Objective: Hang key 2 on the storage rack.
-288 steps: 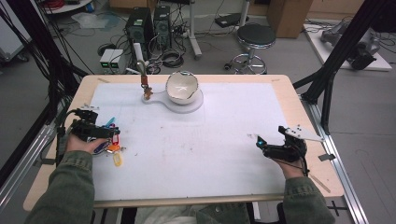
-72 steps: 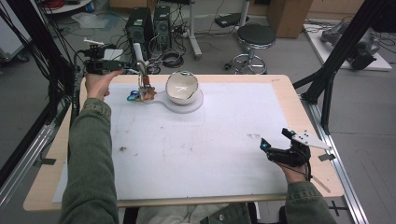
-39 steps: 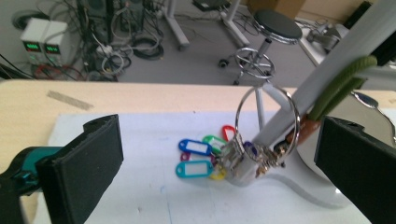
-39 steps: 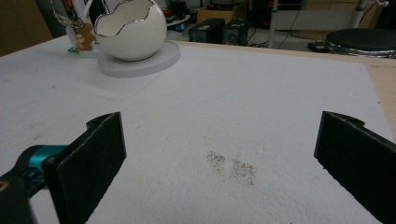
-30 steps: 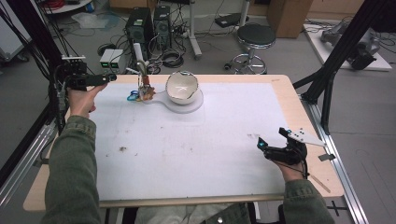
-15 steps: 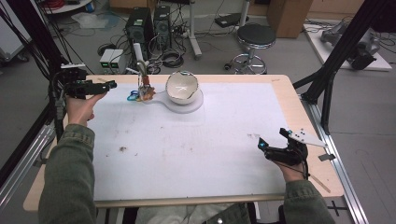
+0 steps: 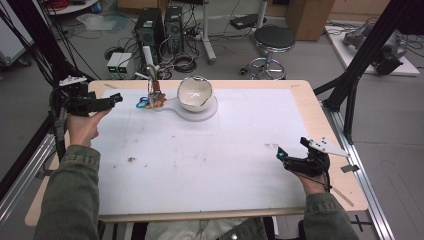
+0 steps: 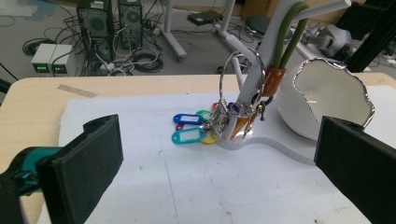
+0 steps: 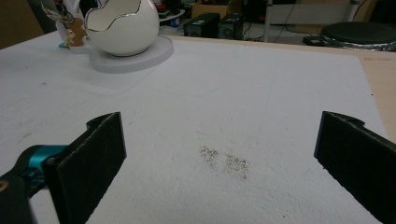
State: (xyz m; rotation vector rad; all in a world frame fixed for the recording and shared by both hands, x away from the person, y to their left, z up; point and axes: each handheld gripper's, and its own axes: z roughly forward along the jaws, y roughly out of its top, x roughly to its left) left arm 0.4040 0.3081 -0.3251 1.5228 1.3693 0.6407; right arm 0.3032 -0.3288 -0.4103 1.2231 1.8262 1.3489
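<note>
Two sleeved forearms reach in from the near edge of a wooden table (image 7: pixel 320 107) covered by a white mat (image 7: pixel 200 150), each hand holding a gripper. Nearest, at the right side of the mat, the right gripper (image 7: pixel 290 156) rests low by the mat's edge; in its own view its two black jaws stand wide apart with nothing between them, over bare mat with a small dark smudge (image 9: pixel 224 162). Farther off, at the left edge, the left gripper (image 7: pixel 112 100) is held up above the table's far left corner, pointing toward the middle; its jaws are also spread wide and hold nothing. Beyond it, near the far edge of the mat, a bunch of keys (image 8: pixel 233 114) with blue, green and yellow tags hangs on a ring around a white stand (image 8: pixel 259 74), the tags lying on the mat just beside the stand's foot. Right beside the stand, a white bowl (image 7: pixel 195 93) shaped like a cracked eggshell sits on a round white base. Past the table, computer boxes (image 7: pixel 160 25), cables and a black stool (image 7: pixel 272 40) stand on the floor.
</note>
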